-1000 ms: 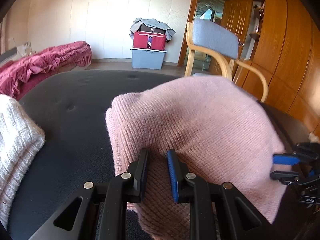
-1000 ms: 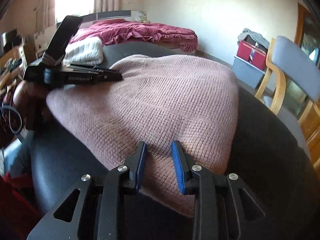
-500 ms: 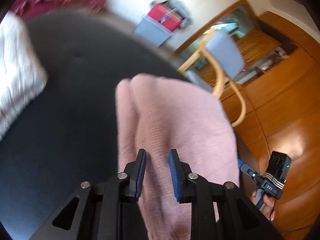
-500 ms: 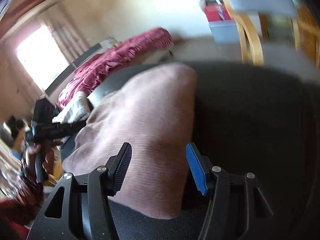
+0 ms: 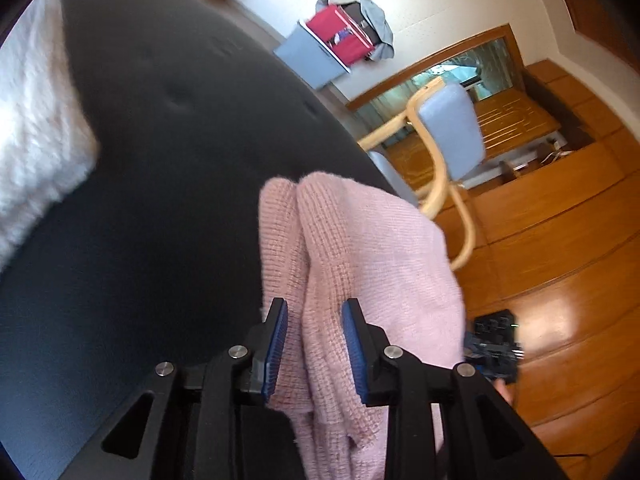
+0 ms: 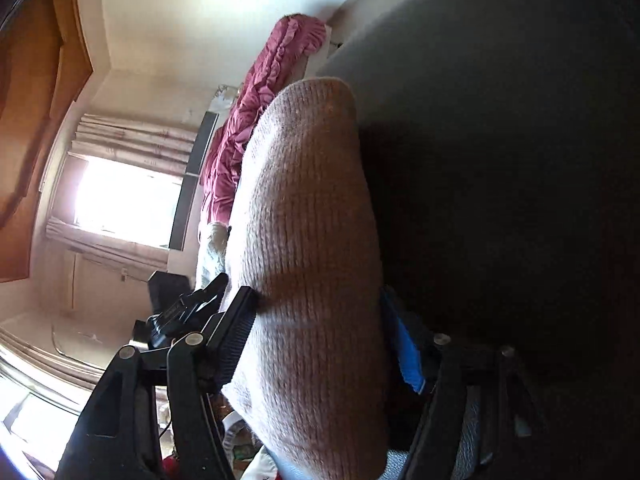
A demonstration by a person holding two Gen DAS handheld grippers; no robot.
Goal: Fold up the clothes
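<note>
**Pink sweater pinched at both ends, hanging over the black cushion**

So here's where I'm at. The pink sweater (image 5: pixel 360 264) is doubled over and off the surface, held between both grippers. My left gripper (image 5: pixel 314 344) has its fingers closed in on a bunched edge, two layers of knit running up between the blue pads. The right gripper (image 6: pixel 320 340) stands much wider, but the fat roll of sweater (image 6: pixel 304 240) fills the whole gap, so I'd call it clamped on the fabric too, just on a thicker wad.

Why hold it like this? My guess is that gripping both ends lets the knit hang by its own weight so the layers line up before it goes down flat. Both cameras are tilted hard, so the whole thing is being swung or turned, I reckon.

Around it: the big black cushion (image 5: pixel 160 180) sits right underneath with plenty of bare room. A white knit (image 5: pixel 36 120) lies at its far left edge, well apart from the pink one. Past the cushion there's a wooden chair with a blue-grey back (image 5: pixel 448 136), a storage box with a red bag on top (image 5: pixel 320 52), and a dark red bedspread (image 6: pixel 256 108).

Nothing really blocks a set-down. Only worry is the sweater dangling off the cushion's edge near the chair side.
</note>
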